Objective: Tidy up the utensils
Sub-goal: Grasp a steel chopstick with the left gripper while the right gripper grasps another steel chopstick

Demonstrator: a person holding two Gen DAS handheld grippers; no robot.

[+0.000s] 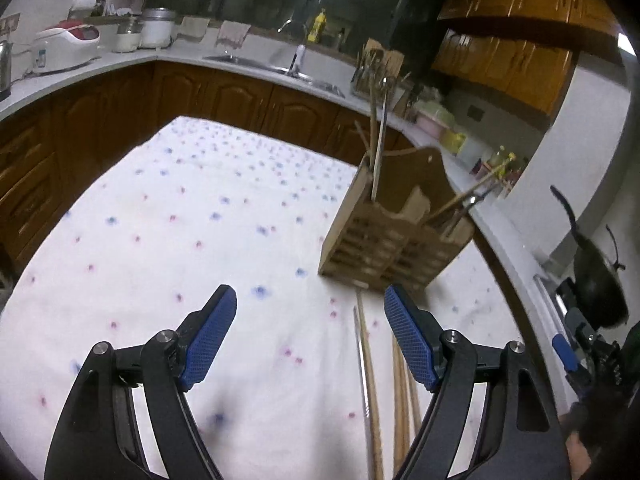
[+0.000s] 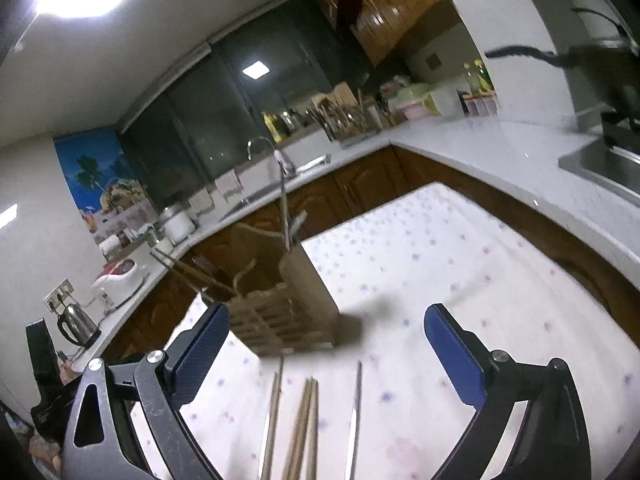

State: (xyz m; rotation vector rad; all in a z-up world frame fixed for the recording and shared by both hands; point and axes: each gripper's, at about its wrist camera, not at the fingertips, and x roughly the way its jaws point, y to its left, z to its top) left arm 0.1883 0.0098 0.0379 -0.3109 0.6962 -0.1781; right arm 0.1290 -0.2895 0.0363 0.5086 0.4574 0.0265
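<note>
Both the left gripper (image 1: 310, 312) and right gripper (image 2: 326, 330) hover spread apart, empty, above loose chopsticks (image 2: 302, 428) near the wooden holder (image 1: 394, 240).

We find no readable text, brand, number or sign in either view. The rice cooker (image 1: 64, 46) carries a small blue label, but its print is too blurred for us to read. The palm-tree poster (image 2: 102, 184) on the wall shows only a picture; any lettering on it is too small to tell.
</note>
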